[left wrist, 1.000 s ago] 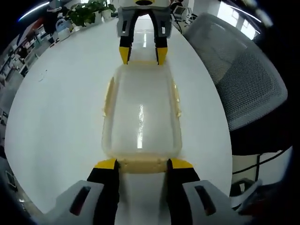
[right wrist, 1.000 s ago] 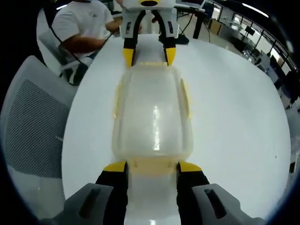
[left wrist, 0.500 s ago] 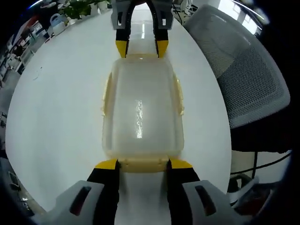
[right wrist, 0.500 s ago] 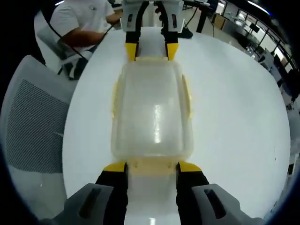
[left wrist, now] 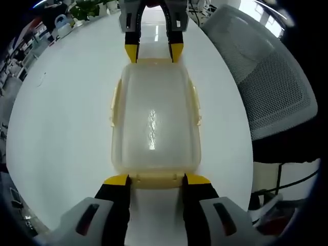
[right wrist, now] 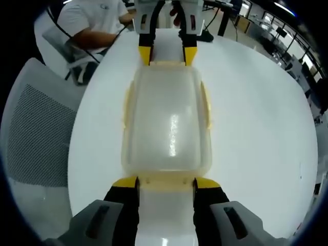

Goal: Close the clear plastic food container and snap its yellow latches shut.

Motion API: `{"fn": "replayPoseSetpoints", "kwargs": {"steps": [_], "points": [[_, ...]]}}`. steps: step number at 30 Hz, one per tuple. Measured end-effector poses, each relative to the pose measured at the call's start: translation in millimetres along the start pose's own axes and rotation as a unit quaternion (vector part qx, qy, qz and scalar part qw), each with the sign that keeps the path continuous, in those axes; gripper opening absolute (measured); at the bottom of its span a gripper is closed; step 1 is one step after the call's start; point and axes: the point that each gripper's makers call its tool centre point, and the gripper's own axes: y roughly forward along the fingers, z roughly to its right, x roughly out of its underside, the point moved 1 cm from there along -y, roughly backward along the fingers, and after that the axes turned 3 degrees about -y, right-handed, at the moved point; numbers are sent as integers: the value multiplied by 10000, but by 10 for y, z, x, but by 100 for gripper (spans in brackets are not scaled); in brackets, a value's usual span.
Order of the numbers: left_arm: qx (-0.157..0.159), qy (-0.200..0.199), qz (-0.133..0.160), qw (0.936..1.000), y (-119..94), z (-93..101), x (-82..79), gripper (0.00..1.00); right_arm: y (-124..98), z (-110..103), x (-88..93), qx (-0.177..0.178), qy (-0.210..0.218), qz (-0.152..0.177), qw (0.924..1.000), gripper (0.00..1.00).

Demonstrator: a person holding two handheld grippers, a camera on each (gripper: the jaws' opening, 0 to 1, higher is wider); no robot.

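The clear plastic container (left wrist: pixel 154 123) lies lengthwise on the white table (left wrist: pixel 61 128) with its lid on. Pale yellow latches (left wrist: pixel 114 105) run along its sides. My left gripper (left wrist: pixel 157 179) is open, its yellow tips on either side of the near end latch (left wrist: pixel 156 182). My right gripper (left wrist: pixel 154 52) stands at the far end, tips just at the lid's edge. In the right gripper view the same container (right wrist: pixel 169 123) stretches away from my open right gripper (right wrist: pixel 166 182), which flanks its end latch (right wrist: pixel 166 180). The left gripper (right wrist: pixel 167 55) is opposite.
A grey mesh office chair (left wrist: pixel 271 77) stands close to the table's edge beside the container and appears as the chair (right wrist: pixel 36 138) in the right gripper view. A seated person in a white shirt (right wrist: pixel 92 23) is beyond the table. Potted plants (left wrist: pixel 84 9) sit at the far rim.
Both cameras have drawn slightly nearer to the container, so it looks larger and each opposite gripper sits higher in view. The container has stayed in place, and the jaws have kept their spread.
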Motion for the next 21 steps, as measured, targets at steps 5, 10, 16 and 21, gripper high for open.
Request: {"fn": "replayPoseSetpoints", "kwargs": {"steps": [5, 10, 16, 21], "points": [[-21, -66, 147, 9999, -12, -4, 35, 39, 5, 4, -15, 37, 162, -3, 9999, 38], [-48, -80, 256, 9996, -18, 12, 23, 37, -4, 12, -4, 9, 114, 43, 9999, 37], [-63, -105, 75, 9999, -21, 53, 48, 37, 5, -24, -52, -57, 85, 184, 9998, 36], [-60, -79, -51, 9999, -89, 85, 71, 37, 6, -63, -92, -60, 58, 236, 9997, 36]]}}
